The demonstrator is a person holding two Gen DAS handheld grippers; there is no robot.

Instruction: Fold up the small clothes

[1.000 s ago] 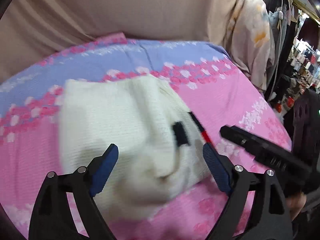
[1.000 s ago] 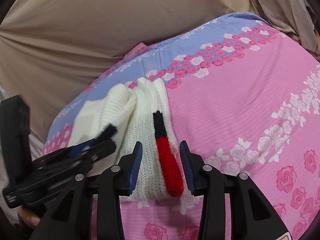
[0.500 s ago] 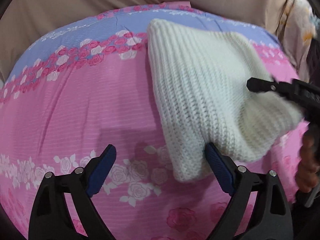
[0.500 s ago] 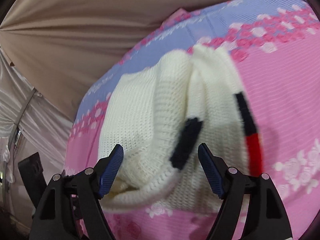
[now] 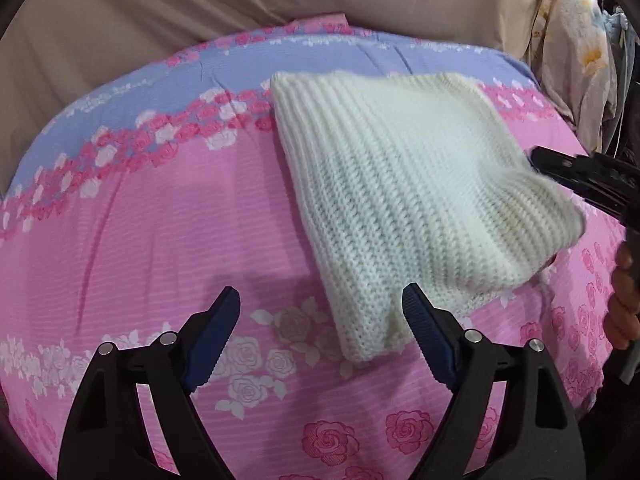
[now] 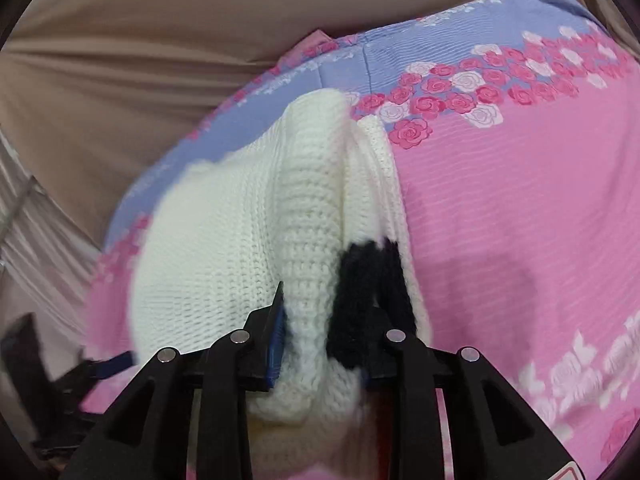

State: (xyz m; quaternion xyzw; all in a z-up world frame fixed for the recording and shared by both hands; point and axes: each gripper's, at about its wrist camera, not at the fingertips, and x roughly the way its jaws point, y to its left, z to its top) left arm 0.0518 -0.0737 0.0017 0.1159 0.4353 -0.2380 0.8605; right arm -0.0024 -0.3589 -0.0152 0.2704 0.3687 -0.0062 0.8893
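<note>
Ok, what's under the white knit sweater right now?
The pink rose-print bedspread shows on every side of the white knit sweater, which lies on it. The sweater covers whatever is directly beneath its folds, so that can't be seen.

Pink-and-blue rose-print bedspread [image 5: 168, 240]; beige curtain [image 5: 200, 4] behind.

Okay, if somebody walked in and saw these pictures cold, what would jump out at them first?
Probably the cream knitted garment, bunched on the loud pink and lilac rose-print bedspread and filling the middle of both views. Next, the right gripper clamped on a thick fold of it by its black band, low in the right wrist view. The left gripper hangs open just short of the garment's near corner.
</note>
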